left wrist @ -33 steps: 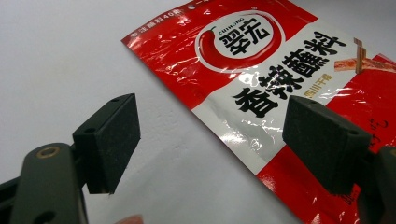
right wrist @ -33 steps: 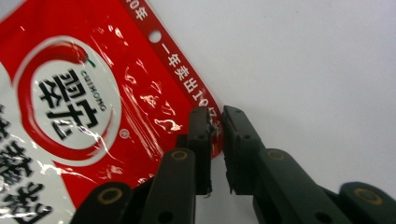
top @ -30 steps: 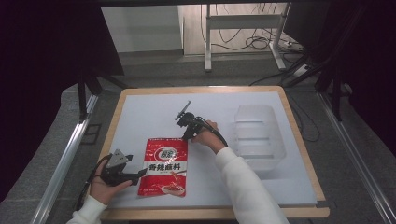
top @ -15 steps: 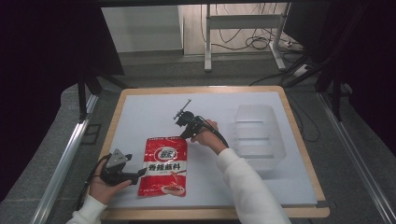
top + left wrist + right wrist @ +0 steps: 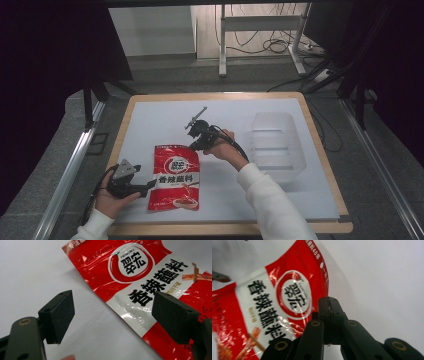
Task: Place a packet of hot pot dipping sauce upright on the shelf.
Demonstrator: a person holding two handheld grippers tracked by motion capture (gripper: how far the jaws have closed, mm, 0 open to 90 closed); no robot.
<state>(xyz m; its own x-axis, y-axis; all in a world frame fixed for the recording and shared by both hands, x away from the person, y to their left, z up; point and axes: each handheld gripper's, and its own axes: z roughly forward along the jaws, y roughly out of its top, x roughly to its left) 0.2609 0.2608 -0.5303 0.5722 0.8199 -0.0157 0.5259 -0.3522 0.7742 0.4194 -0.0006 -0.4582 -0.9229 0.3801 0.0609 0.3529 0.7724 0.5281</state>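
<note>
Lying flat on the white table [image 5: 150, 120], the red packet [image 5: 175, 176] is not yet in the clear box [image 5: 276, 145] to its right. The left gripper [image 5: 148, 185] gapes wide at its left edge; the right gripper [image 5: 195, 145] is pinched closed at its top corner.

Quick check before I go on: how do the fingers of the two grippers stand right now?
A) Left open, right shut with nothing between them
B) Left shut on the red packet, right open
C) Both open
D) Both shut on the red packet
A: the left gripper has its fingers wide apart over the edge of the red packet, while the right gripper has its fingers pressed together, empty, beside the packet.
</note>
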